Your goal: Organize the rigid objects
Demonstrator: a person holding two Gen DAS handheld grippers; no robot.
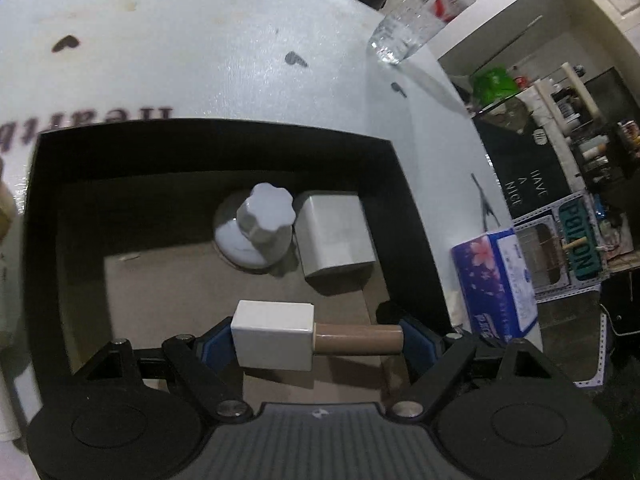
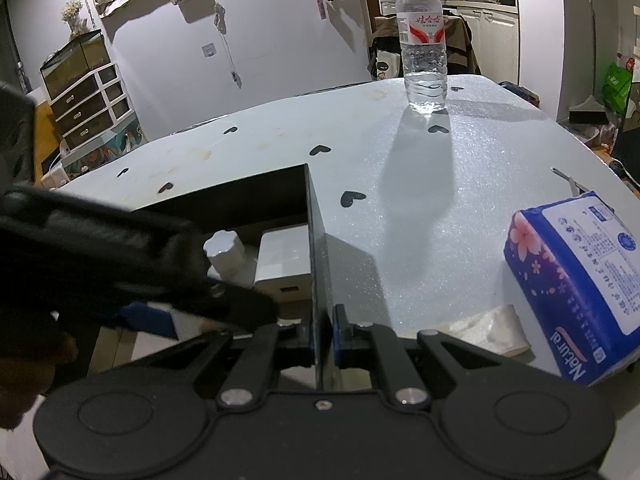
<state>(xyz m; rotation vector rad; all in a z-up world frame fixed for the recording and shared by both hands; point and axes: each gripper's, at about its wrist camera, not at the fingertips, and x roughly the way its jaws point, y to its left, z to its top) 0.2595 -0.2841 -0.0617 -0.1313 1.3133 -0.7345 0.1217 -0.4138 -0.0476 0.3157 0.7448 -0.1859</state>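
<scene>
- White foam sheeting printed with small dark hearts covers the table [image 2: 460, 184]; shelves, a set of drawers and a pale wall stand behind it.
- Black box [image 1: 224, 148], open at the top, sits on the table; its brown floor shows inside.
- Left gripper [image 1: 316, 338] hangs over the near part of the box, its blue-padded jaws spread wide and pinching a mallet-shaped block [image 1: 276, 334] endwise: one pad meets the white head, the other the tip of the brown handle.
- Grey knob-topped piece [image 1: 260, 226] stands at the far side of the box floor, just beside a white cube [image 1: 334, 234] on its right.
- Right gripper [image 2: 322, 344] has its jaws pressed together on the box's thin right wall, near its near end.
- Water bottle [image 2: 424, 40] stands upright at the far edge of the table, well apart from the box.
- Blue tissue pack [image 2: 576, 284] lies on the right of the table, near the near edge; a pale flat piece [image 2: 492, 328] lies just beside it.
- Thin dark tool [image 1: 486, 202], too small to identify, lies on the foam between box and table edge.
</scene>
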